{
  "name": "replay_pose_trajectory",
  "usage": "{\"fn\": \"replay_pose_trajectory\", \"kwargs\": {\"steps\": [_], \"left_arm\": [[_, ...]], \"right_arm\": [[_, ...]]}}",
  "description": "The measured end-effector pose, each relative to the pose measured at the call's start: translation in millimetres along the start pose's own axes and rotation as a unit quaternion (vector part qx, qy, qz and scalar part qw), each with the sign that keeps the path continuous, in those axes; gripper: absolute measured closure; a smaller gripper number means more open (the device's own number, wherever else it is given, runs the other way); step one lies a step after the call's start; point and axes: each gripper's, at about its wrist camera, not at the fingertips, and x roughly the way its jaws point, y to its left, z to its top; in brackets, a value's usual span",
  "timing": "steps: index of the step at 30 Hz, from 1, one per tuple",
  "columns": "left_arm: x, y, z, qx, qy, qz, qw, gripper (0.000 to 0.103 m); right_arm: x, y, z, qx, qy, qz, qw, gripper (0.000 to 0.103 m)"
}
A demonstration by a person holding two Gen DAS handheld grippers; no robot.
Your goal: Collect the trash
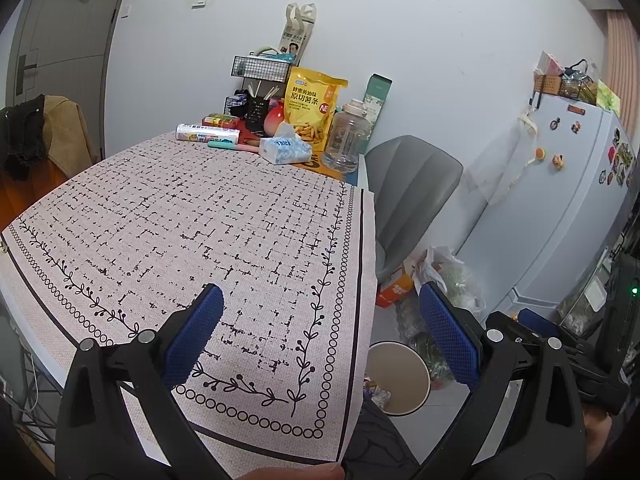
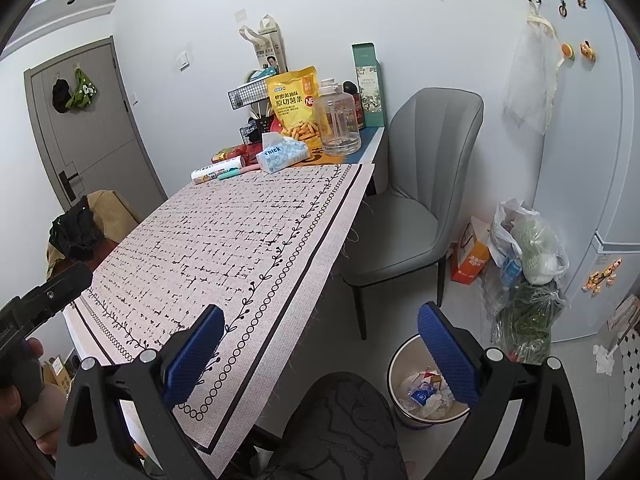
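White walls close in a small room where a table (image 1: 362, 168) wears a patterned cloth (image 1: 192, 220), its far end crowded with a snack bag (image 1: 310, 108), tissue pack (image 1: 285, 150) and clear jug (image 1: 347, 138). Both claws, the left gripper (image 1: 320, 336) and right gripper (image 2: 320, 356), are spread wide and hold nothing. Down beside the grey chair (image 2: 416, 200), the bin (image 2: 424, 396) holds crumpled trash (image 2: 420, 394) (mostly paper and wrappers).
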Motion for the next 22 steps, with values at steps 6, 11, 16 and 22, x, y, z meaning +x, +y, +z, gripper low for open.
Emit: {"fn": "replay_pose_trajectory", "kwargs": {"steps": [6, 11, 16, 22], "left_arm": [[1.2, -0.9, -2.1, 0.003, -0.003, 0.017, 0.9998, 0.008], [3.9, -2.0, -3.1, 0.006, 0.004, 0.010, 0.9999, 0.010], [1.6, -4.2, -2.1, 0.011, -0.005, -0.002, 0.9999, 0.009], [4.9, -1.2, -2.1, 0.004, -0.005, 0.004, 1.0000, 0.009]], "right_arm": [[1.0, 2.2, -1.3, 0.000, 0.003, -0.001, 1.000, 0.008], [3.1, 2.9, -1.4, -0.003, 0.007, -0.001, 1.000, 0.008], [5.0, 3.7, -1.8, -0.001, 0.007, -0.003, 1.000, 0.008], [5.2, 3.5, -2.2, 0.000, 0.007, -0.003, 1.000, 0.008]]}}
